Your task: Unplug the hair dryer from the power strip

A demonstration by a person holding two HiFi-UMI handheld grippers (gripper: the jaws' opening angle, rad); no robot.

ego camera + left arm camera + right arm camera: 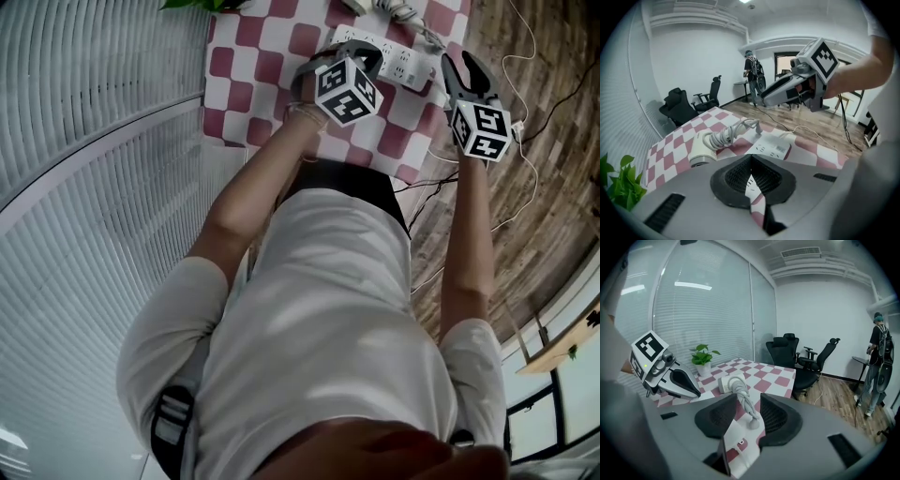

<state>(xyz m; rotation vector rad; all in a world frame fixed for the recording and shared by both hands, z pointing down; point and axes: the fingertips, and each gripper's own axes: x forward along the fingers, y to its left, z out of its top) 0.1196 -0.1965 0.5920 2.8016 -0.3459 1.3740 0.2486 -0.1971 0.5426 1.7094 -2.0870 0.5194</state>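
Mid-frame in left gripper view, hair dryer [701,149] w/ coiled cord [729,134] & power strip [772,150] block the table [670,152]. Free room: bare checks at left & right. Plant [618,183] lower-left corner.

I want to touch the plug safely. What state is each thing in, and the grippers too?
power strip: visible sockets empty.
plug: unplugged, beside the strip.
hair dryer: lying on the table, cord bundled.
left gripper: shut, empty.
right gripper: open, empty.
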